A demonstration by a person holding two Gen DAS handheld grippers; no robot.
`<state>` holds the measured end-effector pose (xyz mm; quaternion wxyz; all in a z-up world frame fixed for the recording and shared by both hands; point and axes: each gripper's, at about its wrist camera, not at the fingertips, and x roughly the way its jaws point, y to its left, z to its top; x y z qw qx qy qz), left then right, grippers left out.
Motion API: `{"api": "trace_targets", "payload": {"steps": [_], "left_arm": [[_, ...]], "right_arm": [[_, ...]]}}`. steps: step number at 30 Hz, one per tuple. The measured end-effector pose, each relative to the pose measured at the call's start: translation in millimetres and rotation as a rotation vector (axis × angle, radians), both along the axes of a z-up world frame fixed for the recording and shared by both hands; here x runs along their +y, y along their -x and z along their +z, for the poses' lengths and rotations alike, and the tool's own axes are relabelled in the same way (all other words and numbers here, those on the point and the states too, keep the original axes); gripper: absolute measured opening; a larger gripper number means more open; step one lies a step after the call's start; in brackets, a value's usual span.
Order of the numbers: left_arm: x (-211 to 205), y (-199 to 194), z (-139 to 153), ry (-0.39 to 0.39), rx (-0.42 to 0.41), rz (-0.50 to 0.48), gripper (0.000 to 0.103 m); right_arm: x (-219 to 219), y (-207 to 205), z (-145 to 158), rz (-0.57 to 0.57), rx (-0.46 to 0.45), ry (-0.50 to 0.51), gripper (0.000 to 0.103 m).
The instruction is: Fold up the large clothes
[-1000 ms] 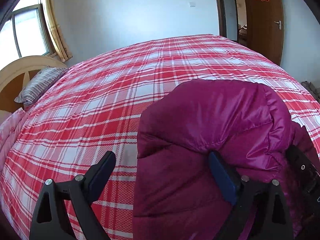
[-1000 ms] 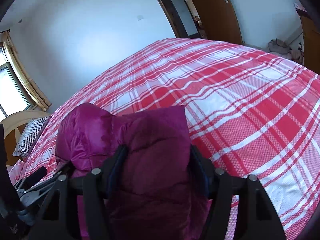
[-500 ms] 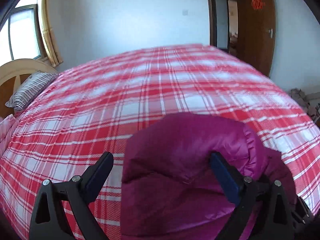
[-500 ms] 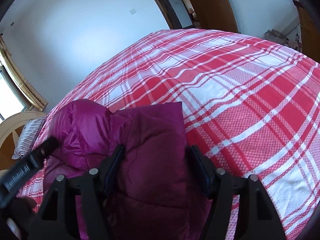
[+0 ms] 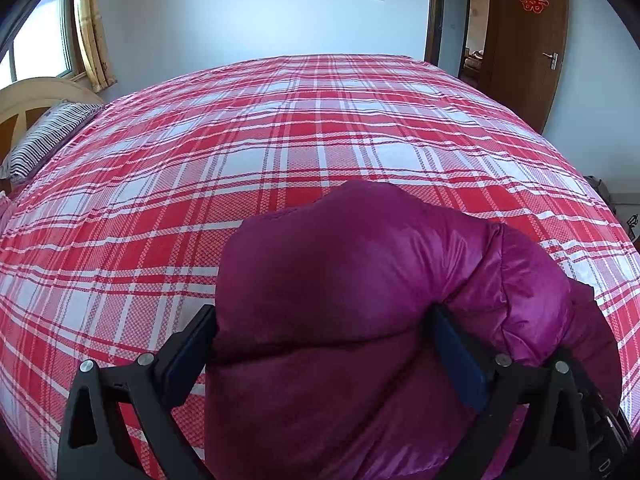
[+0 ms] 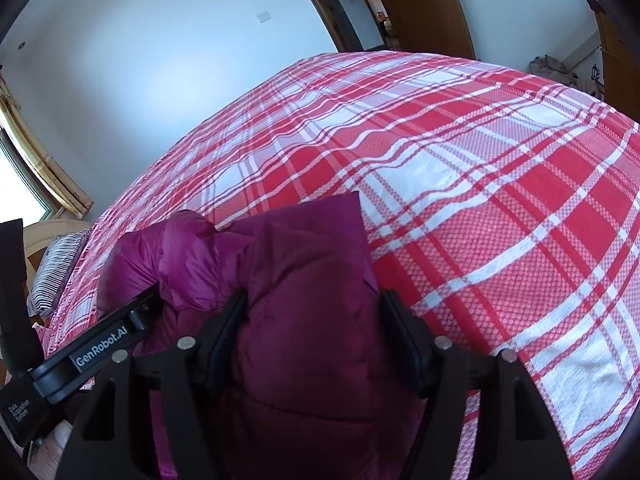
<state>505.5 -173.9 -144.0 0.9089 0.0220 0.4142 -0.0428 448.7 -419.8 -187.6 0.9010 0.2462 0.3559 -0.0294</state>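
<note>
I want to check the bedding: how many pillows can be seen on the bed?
1. A striped pillow lies at the bed's left edge beside the wooden headboard; it also shows in the right wrist view. Others may be hidden outside the frame.

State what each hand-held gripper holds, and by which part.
Both grip the purple puffer jacket: left hand-held gripper on a padded fold, right hand-held gripper near its flat corner.

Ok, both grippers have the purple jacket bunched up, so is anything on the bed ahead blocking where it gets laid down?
Nothing visible does. The purple jacket sits between the fingers of the left gripper and right gripper, and the plaid bedspread beyond it is bare. The striped pillow lies far left by the headboard.
</note>
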Motion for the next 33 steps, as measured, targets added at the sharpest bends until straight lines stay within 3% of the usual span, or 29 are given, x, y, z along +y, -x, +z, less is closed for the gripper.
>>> {"api": "trace_targets", "payload": {"steps": [12,33], "left_arm": [[6,-5,-8,0.05,0.034,-0.003,0.102],[4,-9,-16,0.047,0.065,-0.012,0.103]], "right_arm": [[2,-3,-1,-0.003,0.024,0.025,0.069],[2,-5,-3,-0.003,0.046,0.04,0.07]]}}
